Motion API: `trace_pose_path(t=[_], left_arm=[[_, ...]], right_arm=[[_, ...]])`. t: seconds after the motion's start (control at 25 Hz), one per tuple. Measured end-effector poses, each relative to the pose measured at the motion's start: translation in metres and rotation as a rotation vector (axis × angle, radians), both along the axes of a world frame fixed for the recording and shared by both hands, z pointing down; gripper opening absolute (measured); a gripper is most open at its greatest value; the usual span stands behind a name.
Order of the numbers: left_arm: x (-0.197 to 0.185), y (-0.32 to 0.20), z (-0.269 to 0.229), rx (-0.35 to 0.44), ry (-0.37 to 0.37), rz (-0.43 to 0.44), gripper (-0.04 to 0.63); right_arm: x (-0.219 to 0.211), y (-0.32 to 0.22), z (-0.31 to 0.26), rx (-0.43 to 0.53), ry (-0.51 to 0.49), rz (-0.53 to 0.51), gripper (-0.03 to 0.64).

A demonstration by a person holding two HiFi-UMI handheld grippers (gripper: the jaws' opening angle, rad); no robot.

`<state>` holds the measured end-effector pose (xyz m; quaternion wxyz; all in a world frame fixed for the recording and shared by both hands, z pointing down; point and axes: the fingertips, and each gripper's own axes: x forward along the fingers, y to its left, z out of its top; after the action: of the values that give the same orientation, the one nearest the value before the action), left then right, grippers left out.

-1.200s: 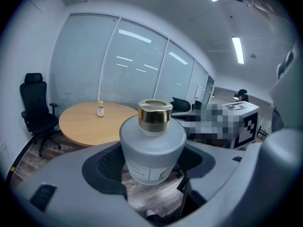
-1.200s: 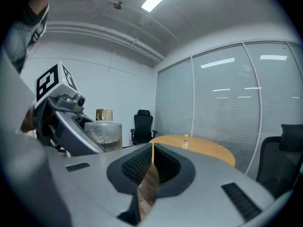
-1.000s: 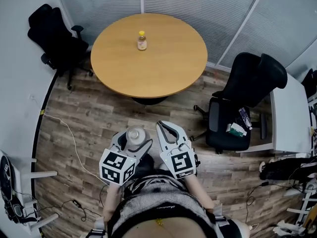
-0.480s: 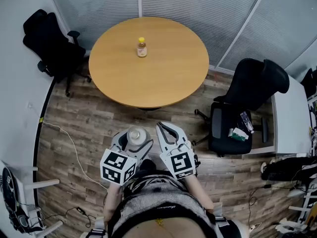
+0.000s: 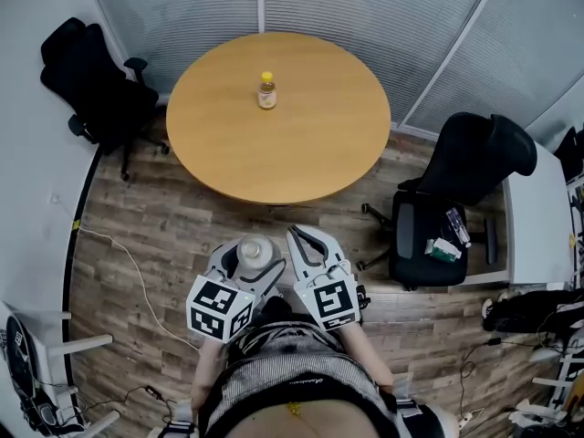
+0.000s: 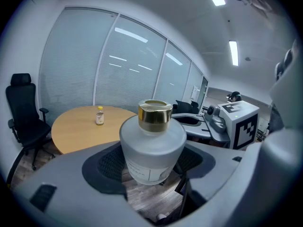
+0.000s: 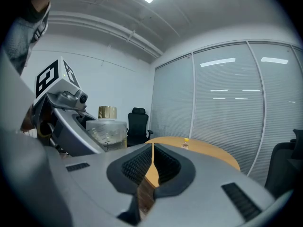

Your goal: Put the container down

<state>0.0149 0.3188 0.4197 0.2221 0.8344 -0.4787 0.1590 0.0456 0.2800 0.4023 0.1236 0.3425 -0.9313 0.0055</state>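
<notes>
A frosted glass container (image 6: 152, 148) with a gold cap sits upright between the jaws of my left gripper (image 5: 255, 261), which is shut on it; the container (image 5: 255, 251) shows in the head view just in front of the person's body, and the same container (image 7: 108, 126) appears at the left of the right gripper view. My right gripper (image 5: 306, 242) is held beside it, shut with nothing between its jaws. Both grippers hover over the wooden floor, short of the round wooden table (image 5: 310, 144). A small yellow-capped bottle (image 5: 266, 90) stands on the table's far part.
A black office chair (image 5: 456, 199) stands right of the table with small items on its seat. Another black chair (image 5: 87, 76) is at the far left. A white desk (image 5: 534, 217) lies at the right, and cables (image 5: 128, 254) trail over the floor at the left.
The table and bottle have shifted slightly in the head view as the person moved. Both grippers keep their pose, the left one still holding the container.
</notes>
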Motion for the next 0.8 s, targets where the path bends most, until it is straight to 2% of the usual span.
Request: trace_pose_path(t=[0.32, 0.8], left_arm=[[-0.027, -0.004, 0.007, -0.009, -0.012, 0.026, 0.344], [-0.039, -0.003, 0.013, -0.027, -0.008, 0.034, 0.344]], right_arm=[[-0.026, -0.001, 0.007, -0.002, 0.015, 0.017, 0.025], [-0.03, 0.003, 0.017, -0.03, 0.028, 0.052, 0.025]])
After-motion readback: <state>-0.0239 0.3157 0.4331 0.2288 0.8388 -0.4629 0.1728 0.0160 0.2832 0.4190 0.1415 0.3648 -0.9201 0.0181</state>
